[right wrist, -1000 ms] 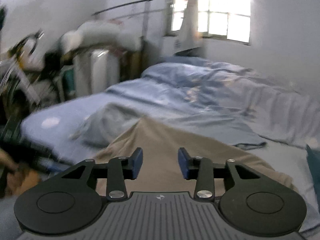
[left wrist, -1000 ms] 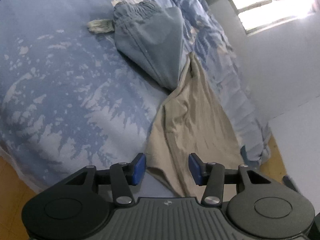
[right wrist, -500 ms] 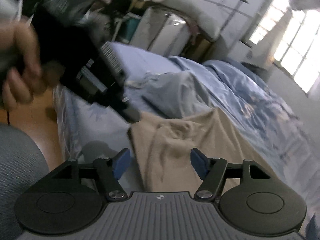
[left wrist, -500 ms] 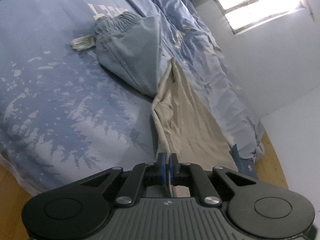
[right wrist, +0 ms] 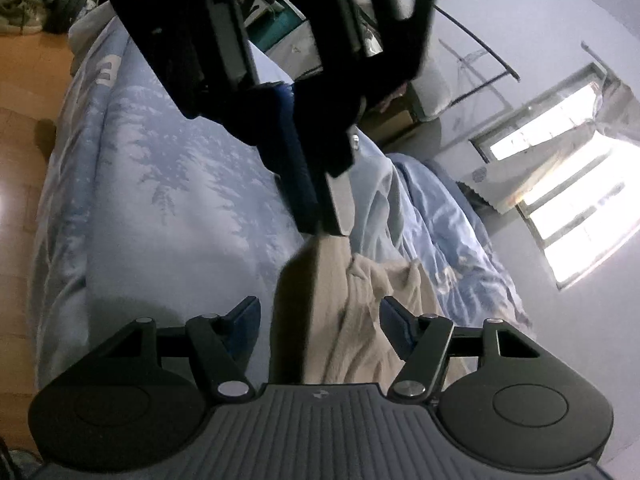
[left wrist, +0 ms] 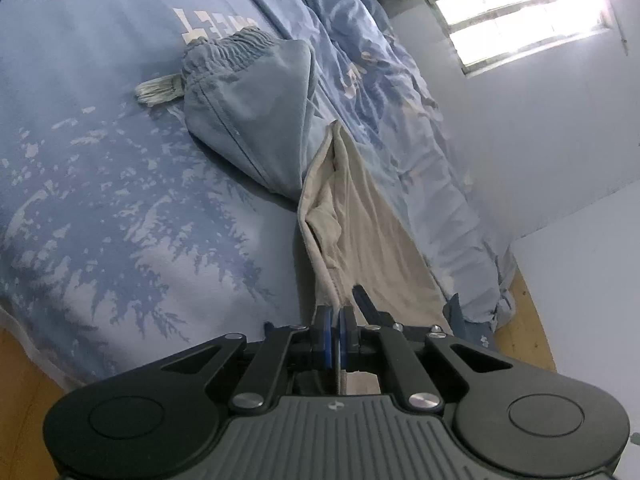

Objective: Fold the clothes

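Bed: the bed [left wrist: 120, 200] is wearing a blue sheet printed with pale trees, its near edge running along the wood floor [right wrist: 20, 152].
Surroundings: blue-grey shorts [left wrist: 256, 108] are lying toward the middle of the bed, their lower tip touching the far end of the beige garment [left wrist: 360, 232]; a rumpled blue quilt [left wrist: 400, 120] is bunching along the bed's far side under the window [left wrist: 520, 12].
In the way: in the right wrist view the left gripper [right wrist: 316, 208] is hanging directly ahead, blocking much of the bed.
Beige garment: it is stretching from the shorts toward the bed's near edge, one corner lifted.
Left gripper [left wrist: 335, 334]: its fingers are clenching the garment's near edge.
Right gripper [right wrist: 320, 320]: its fingers are spreading wide, straddling the beige garment [right wrist: 360, 320] and gripping nothing.
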A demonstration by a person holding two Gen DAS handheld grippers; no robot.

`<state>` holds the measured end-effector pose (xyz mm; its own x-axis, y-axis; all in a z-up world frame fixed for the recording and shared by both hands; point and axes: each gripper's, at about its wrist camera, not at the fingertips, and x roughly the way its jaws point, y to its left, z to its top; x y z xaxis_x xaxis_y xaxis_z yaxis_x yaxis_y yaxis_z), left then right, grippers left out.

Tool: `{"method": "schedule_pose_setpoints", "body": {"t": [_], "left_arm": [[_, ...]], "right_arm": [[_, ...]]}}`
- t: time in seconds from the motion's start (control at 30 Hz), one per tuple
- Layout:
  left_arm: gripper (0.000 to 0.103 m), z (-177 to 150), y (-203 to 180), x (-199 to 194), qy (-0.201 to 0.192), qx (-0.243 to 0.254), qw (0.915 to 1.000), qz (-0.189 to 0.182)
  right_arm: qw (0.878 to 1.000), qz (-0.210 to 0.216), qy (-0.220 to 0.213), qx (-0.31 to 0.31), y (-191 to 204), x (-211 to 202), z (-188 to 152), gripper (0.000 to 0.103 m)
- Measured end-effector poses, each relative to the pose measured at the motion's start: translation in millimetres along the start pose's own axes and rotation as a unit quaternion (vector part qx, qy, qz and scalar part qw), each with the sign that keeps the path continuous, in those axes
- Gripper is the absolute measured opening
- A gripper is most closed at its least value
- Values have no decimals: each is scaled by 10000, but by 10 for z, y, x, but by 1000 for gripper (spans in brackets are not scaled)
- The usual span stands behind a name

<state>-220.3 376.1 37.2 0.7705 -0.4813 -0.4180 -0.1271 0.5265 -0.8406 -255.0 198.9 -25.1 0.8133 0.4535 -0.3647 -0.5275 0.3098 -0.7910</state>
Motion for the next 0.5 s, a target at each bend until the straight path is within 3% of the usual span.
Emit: {"method": "schedule_pose_setpoints", "body": {"t": [0.1,0.13,0.17,0.3,0.4,0.5], "left_arm": [[1,36,25,-11,5,-53,10000,-13],[1,60,38,-17,3,-75,10000,-4],[1,86,50,-25,-2,-94,10000,-18],[6,242,128,-55,-111,-159,9998,95],[21,388,153,-53,-188,-140,9996,181],[37,534,34,34,-117,182,9997,134]], "right_arm": [[9999,87,72,104,-31,77,-10,30],[9998,116,96,139,-42,102,-13,14],[9997,145,120,174,-52,128,-16,8],[9984,302,148,451,-134,161,-38,6],[9933,489,116,1041,-323,105,-66,5],[9830,646,43,1719,-605,22,-67,5]]}}
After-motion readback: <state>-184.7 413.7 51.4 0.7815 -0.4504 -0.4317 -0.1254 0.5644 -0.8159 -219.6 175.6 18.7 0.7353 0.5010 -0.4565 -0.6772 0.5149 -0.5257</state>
